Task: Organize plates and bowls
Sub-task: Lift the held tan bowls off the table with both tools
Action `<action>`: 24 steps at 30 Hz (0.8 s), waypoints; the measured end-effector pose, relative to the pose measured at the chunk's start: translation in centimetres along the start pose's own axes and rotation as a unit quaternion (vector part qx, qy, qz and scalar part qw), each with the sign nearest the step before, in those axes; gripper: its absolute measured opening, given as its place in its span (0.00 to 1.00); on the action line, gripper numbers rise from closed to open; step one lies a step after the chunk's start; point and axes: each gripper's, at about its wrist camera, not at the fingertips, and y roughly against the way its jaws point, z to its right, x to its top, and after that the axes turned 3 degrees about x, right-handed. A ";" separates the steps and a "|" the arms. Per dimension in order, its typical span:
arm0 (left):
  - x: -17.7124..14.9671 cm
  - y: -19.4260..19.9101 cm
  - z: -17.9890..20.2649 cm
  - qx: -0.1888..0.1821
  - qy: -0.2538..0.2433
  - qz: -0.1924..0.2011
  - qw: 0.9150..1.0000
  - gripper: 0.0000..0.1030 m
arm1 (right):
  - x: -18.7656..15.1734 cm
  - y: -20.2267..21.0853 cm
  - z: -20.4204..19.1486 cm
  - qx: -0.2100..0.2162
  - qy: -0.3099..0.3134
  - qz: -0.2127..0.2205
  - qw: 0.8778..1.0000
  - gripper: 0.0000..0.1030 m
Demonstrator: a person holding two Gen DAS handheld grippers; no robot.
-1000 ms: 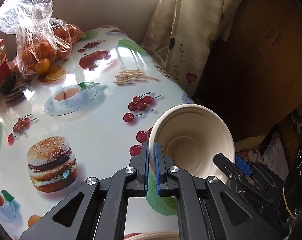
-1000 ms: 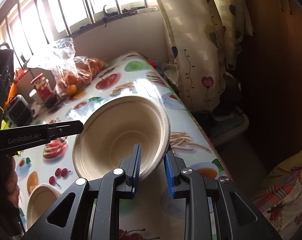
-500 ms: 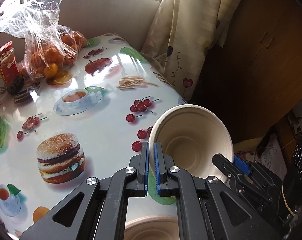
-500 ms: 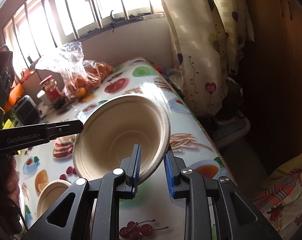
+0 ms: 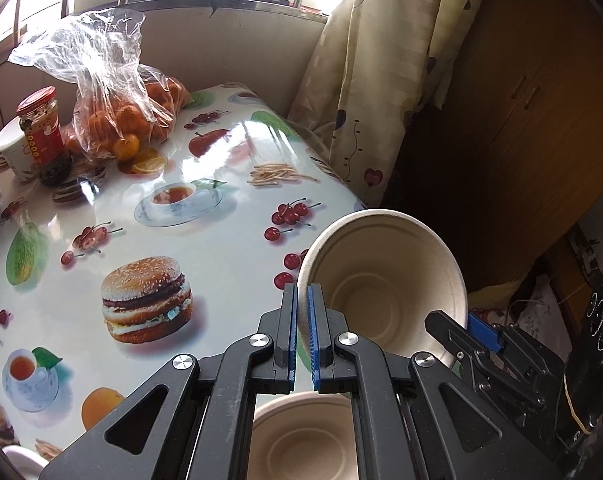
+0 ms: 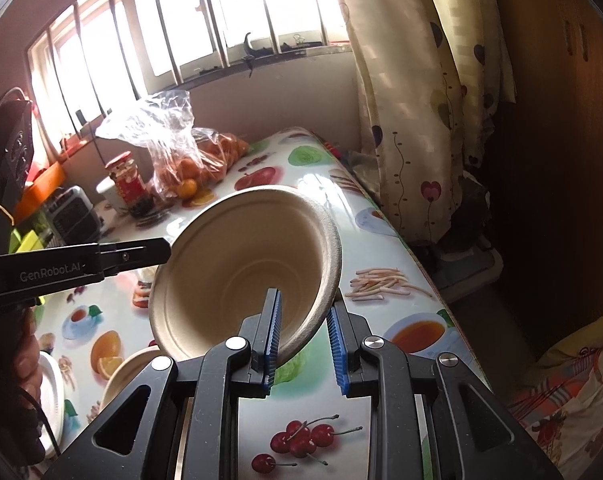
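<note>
Fruit-print counter (image 5: 229, 264) beneath: both tongs, left (image 5: 302, 332) and right (image 6: 303, 340), nearly closed on opposite rims of one bowl (image 6: 237, 280), have raised it above a second bowl (image 5: 301, 436), clearing it for stacking.

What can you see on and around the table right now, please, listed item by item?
Held bowl: one, beige, tilted in the air between both grippers.
Second bowl: one, beige, on the table below.
Plate: one, white, near table edge.
Bag of oranges: one, clear, far end.
Jar: one, red lid, beside bag.
Cup: one, white, behind jar.
Tablecloth: one, white, food prints.
Curtain: cream, right of table.
Left gripper: black, blue pads, shut on bowl rim.
Right gripper: same, on opposite rim.
</note>
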 end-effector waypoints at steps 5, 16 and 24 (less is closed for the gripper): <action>-0.6 1.1 -0.4 0.001 0.002 0.007 1.000 0.05 | -0.3 0.8 -0.9 0.004 0.006 0.005 1.000 0.22; -1.9 2.7 -1.1 0.002 0.011 0.018 1.000 0.05 | -0.9 2.0 -2.3 0.011 0.015 0.011 1.000 0.22; -3.0 3.7 -1.8 0.002 0.018 0.020 1.000 0.05 | -1.7 2.6 -3.2 0.022 0.017 0.012 1.000 0.22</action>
